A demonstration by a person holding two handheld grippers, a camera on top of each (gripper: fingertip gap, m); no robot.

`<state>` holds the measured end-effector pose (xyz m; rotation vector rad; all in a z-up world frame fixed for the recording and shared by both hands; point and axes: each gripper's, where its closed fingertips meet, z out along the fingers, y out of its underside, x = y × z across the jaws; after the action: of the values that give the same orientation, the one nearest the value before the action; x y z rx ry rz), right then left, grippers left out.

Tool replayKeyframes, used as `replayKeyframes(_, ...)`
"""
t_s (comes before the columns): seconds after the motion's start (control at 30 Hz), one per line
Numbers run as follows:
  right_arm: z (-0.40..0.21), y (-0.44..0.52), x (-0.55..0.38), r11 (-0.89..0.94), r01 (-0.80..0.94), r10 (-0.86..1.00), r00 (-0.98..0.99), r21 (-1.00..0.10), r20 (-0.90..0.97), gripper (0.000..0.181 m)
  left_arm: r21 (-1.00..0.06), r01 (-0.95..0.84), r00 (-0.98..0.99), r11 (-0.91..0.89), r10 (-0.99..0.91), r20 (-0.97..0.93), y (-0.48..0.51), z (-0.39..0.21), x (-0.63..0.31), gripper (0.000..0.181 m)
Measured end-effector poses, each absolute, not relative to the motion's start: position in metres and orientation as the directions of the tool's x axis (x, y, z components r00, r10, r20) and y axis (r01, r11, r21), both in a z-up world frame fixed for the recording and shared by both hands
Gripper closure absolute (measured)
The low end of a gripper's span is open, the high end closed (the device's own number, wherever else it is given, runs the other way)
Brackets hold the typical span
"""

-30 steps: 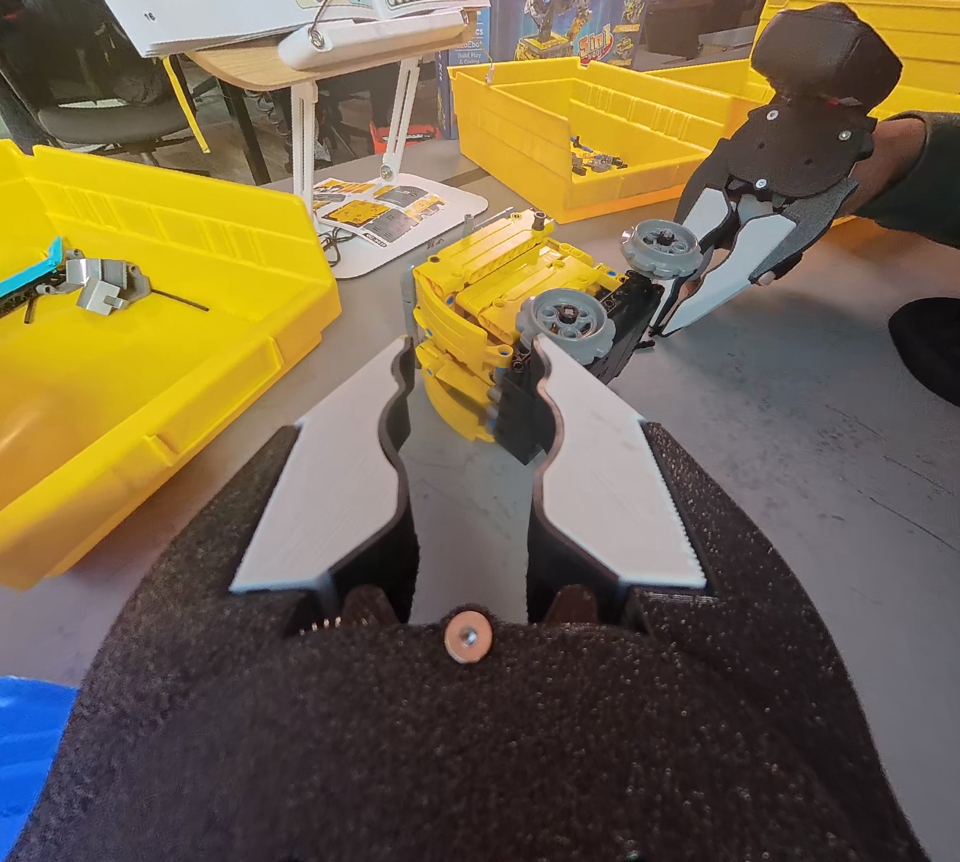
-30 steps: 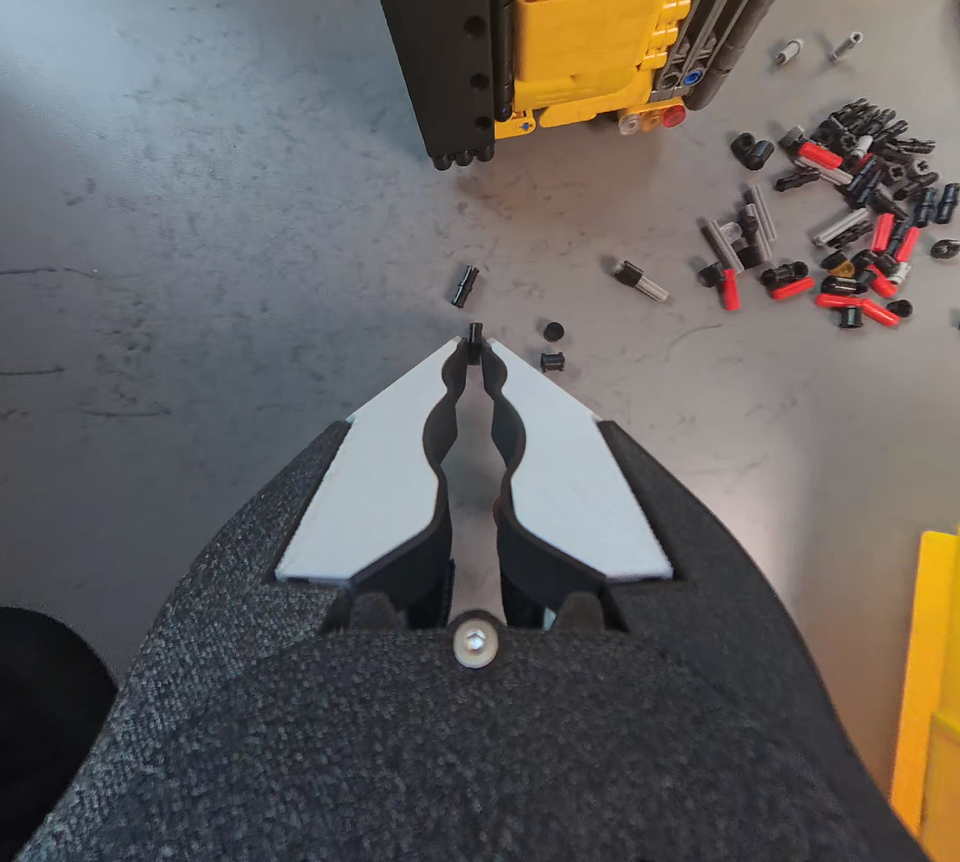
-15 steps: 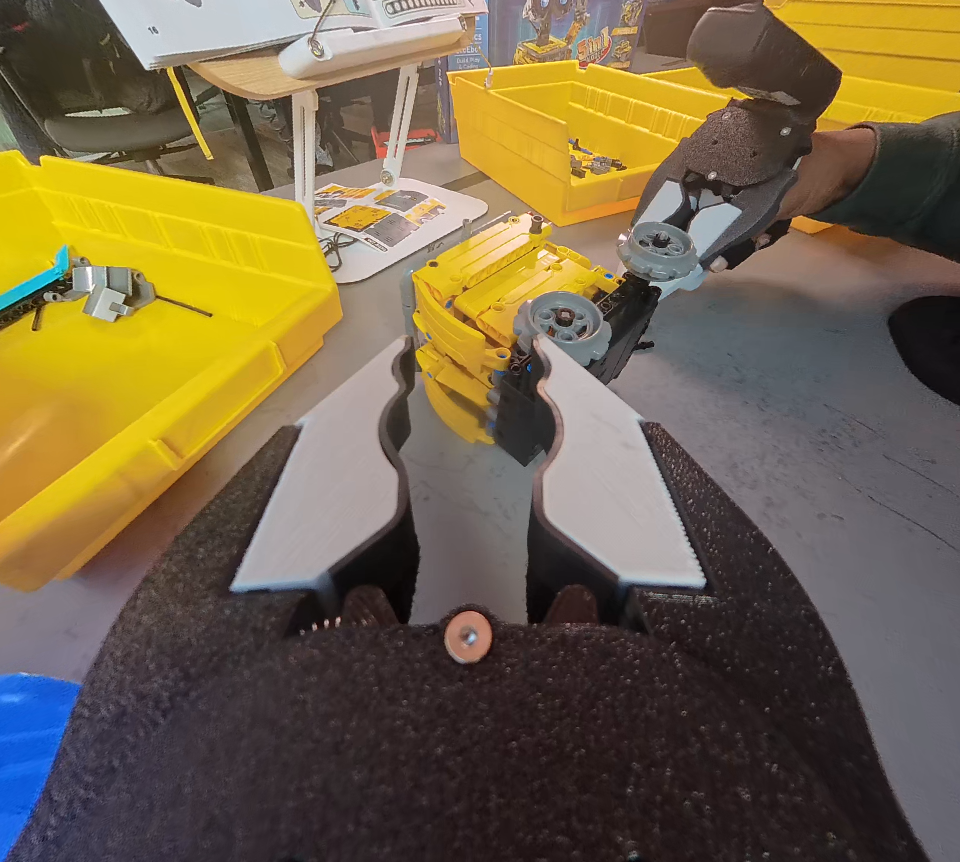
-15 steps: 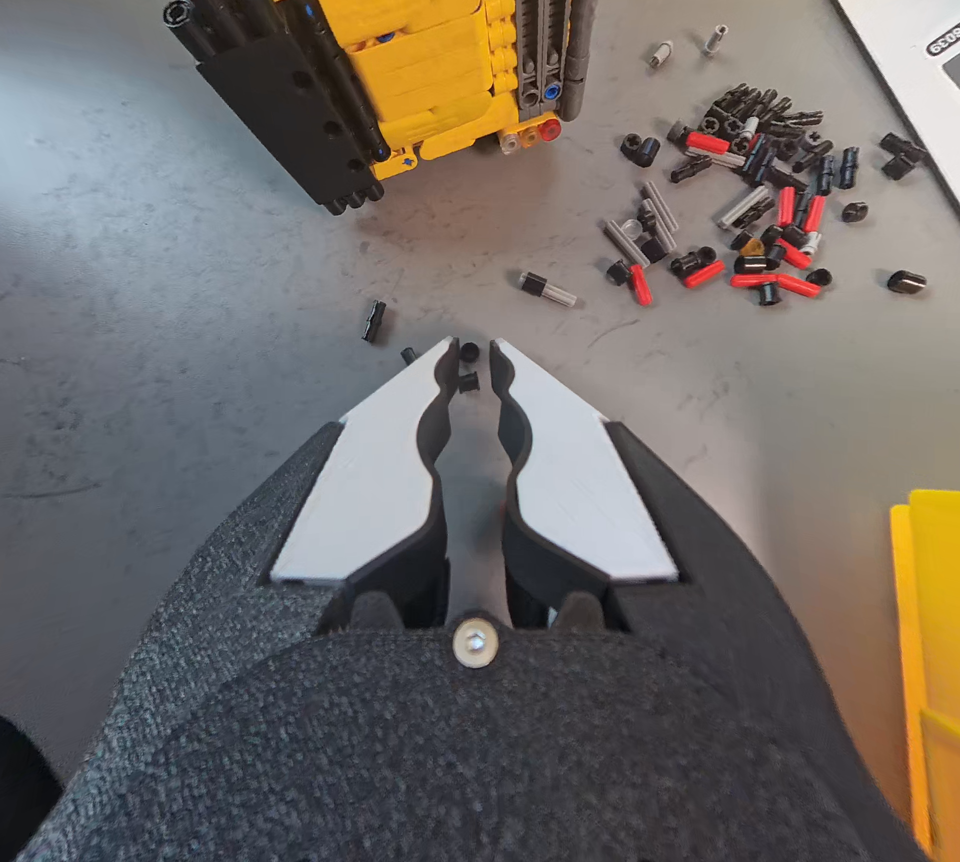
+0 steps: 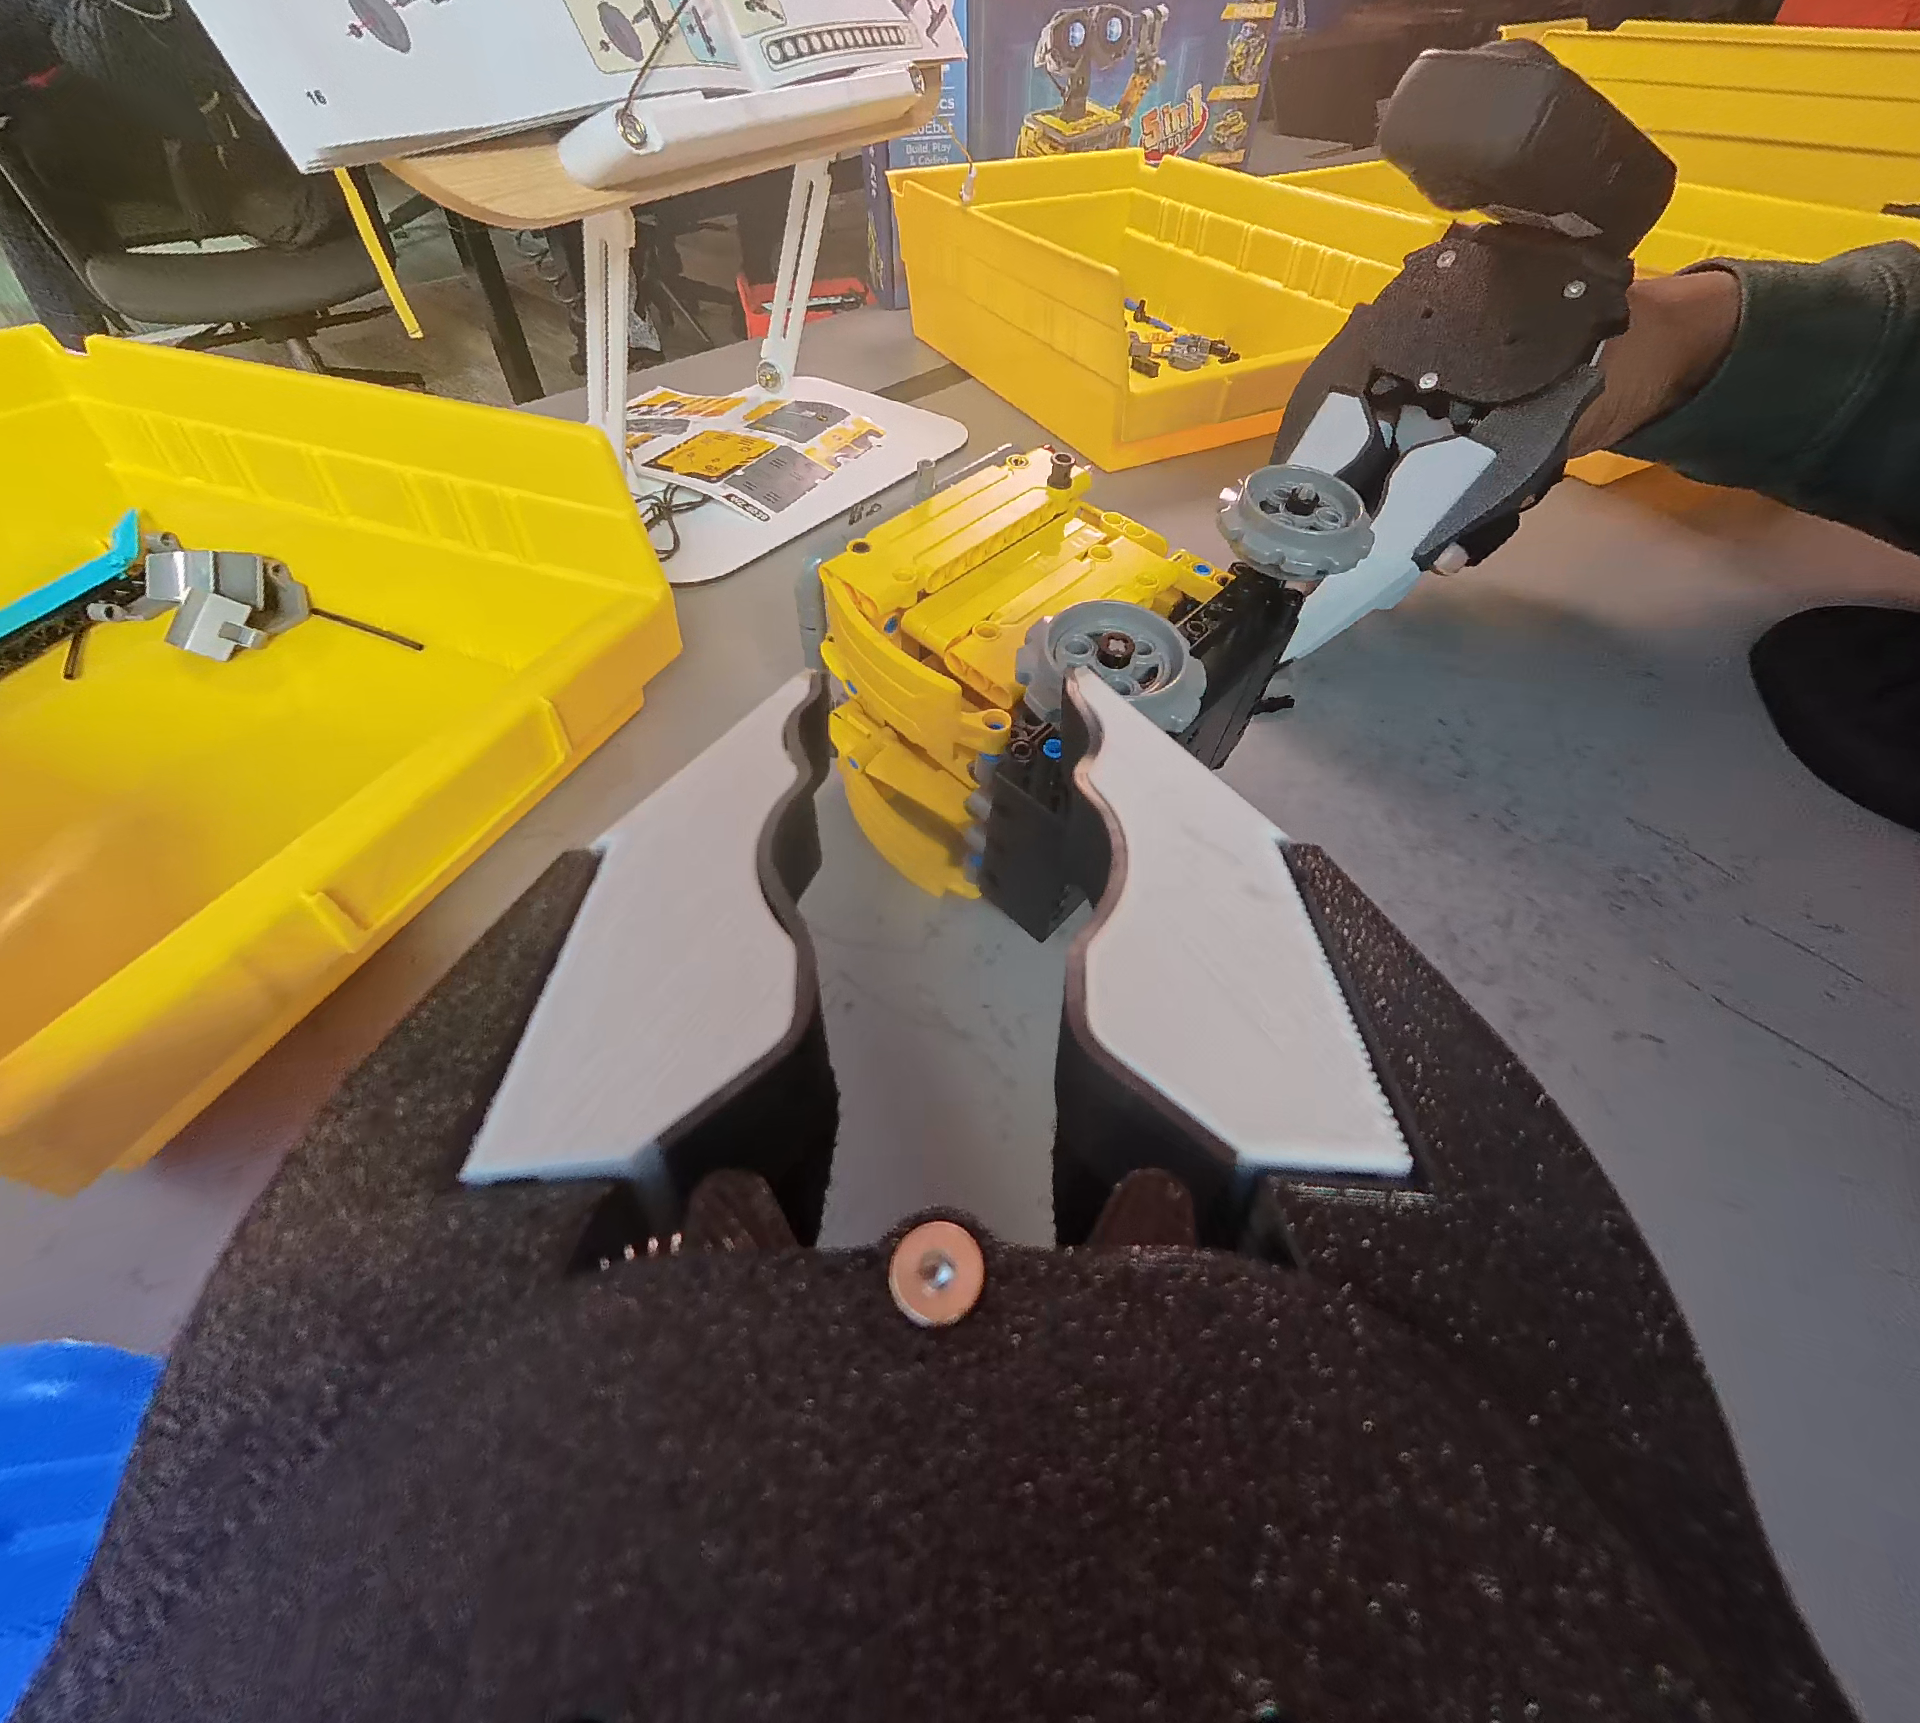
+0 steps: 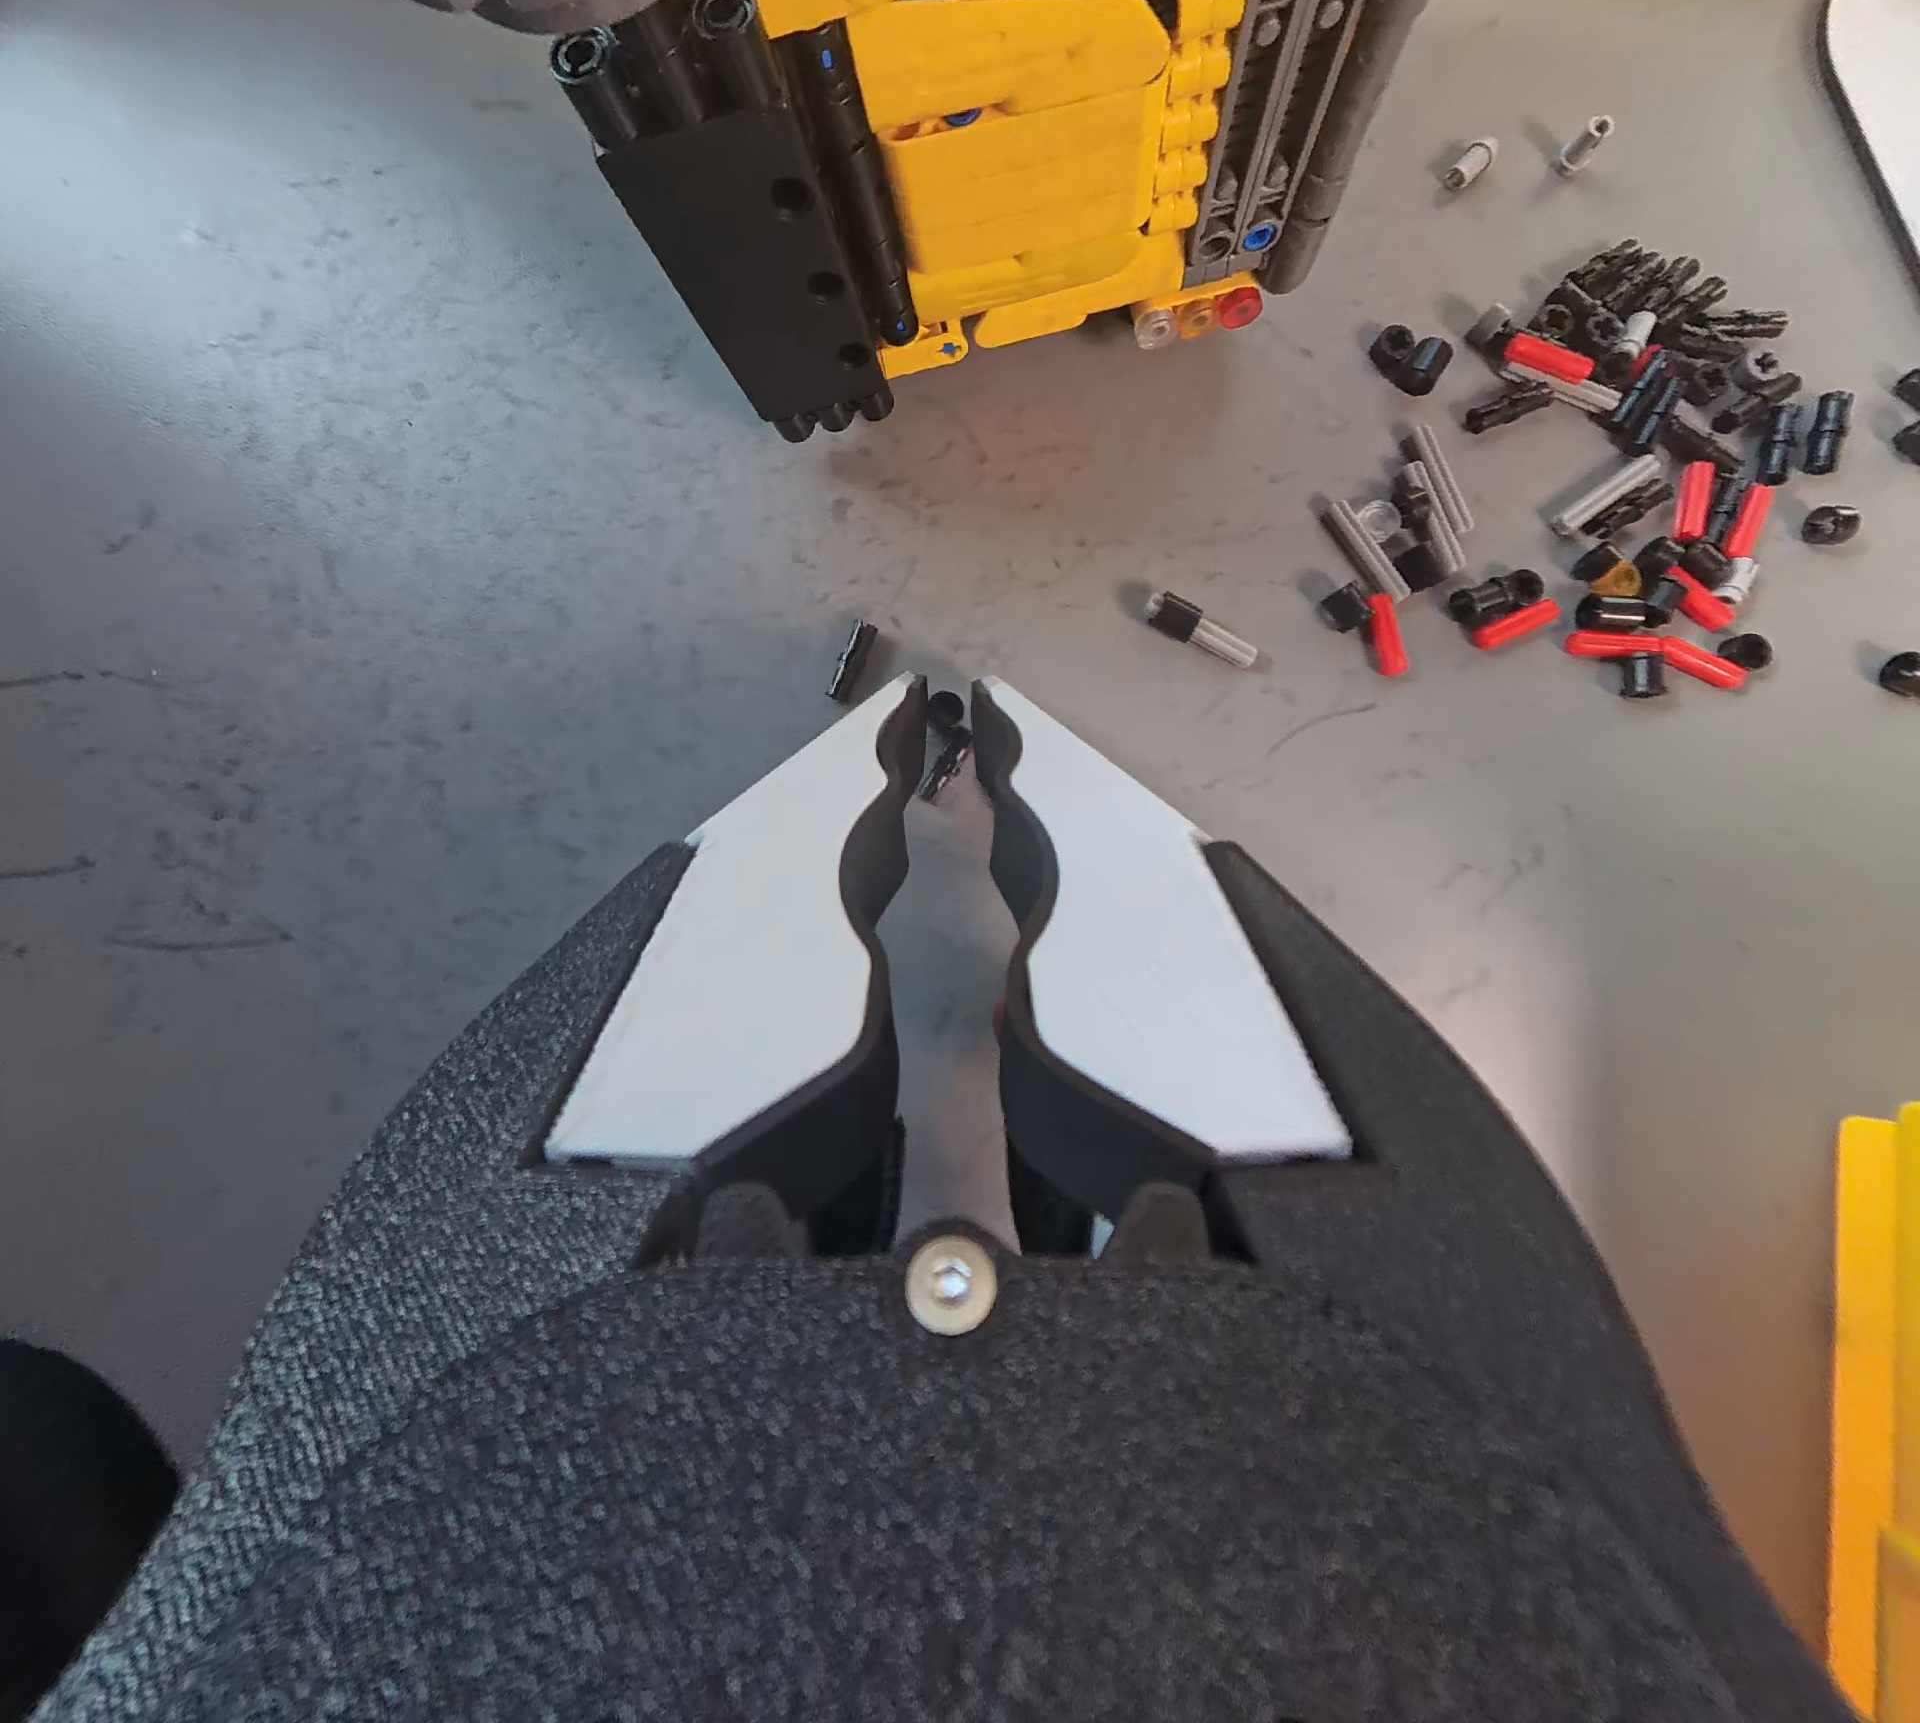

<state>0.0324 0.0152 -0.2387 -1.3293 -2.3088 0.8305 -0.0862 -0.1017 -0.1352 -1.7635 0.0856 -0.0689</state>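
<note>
A yellow and black brick-built model point(image 5: 966, 593) lies on its side on the grey table, with two grey wheels point(image 5: 1112, 660) on top. My left gripper point(image 5: 940, 702) is closed on its near end, one finger on each side. My right gripper point(image 6: 948, 688) points down at the table just in front of the model point(image 6: 1018, 115), jaws slightly apart. A small black bush point(image 6: 945, 707) and a black pin point(image 6: 943, 769) lie in the gap; another black pin point(image 6: 852, 660) lies beside the left tip. In the left wrist view its fingers point(image 5: 1392, 520) reach down by the far wheel point(image 5: 1294, 520).
A heap of small black, red and grey pins point(image 6: 1662, 478) lies right of the model. Yellow bins stand at the left point(image 5: 312, 790), at the back point(image 5: 1039, 302) and by my right gripper point(image 6: 1881, 1413). A book stand point(image 5: 727, 146) holds an open manual, with a kit box point(image 5: 1122, 32) behind it. My hands' fingertips stand some 20 cm from each other.
My right gripper was shut on a black pin, opened and let it go, and moved closer to the model. Its jaws now stand narrowly around other black bits. My left gripper has not moved.
</note>
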Motion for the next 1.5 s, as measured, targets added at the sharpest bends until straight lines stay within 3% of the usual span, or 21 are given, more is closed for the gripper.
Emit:
replayKeyframes(0.53, -0.177, 0.030, 0.011, 0.267, 0.450, 0.911, -0.405, -0.852, 0.072, 0.164, -0.976, -0.015, 0.996, -0.216, -0.087, 0.004, -0.099, -0.143, -0.089, 0.138)
replayKeyframes(0.77, -0.101, 0.069, -0.032, 0.191, 0.129, 0.976, -0.134, -0.973, 0.174, 0.163, -0.981, -0.031, 0.998, -0.193, -0.062, -0.019, -0.098, -0.140, -0.092, 0.139)
replayKeyframes(1.03, 0.017, 0.131, -0.126, 0.287, -0.109, 0.951, 0.155, -0.952, 0.268, 0.181, -0.980, -0.028, 0.999, -0.196, -0.035, -0.022, -0.098, -0.142, -0.099, 0.139)
replayKeyframes(1.2, 0.040, 0.166, -0.178, 0.335, -0.083, 0.924, 0.223, -0.938, 0.310, 0.181, -0.980, -0.023, 0.999, -0.198, -0.029, -0.018, -0.098, -0.143, -0.100, 0.139)
replayKeyframes(1.5, 0.027, 0.177, -0.202, 0.372, 0.010, 0.905, 0.216, -0.928, 0.365, 0.181, -0.980, -0.021, 0.999, -0.199, -0.039, -0.013, -0.098, -0.143, -0.099, 0.138)
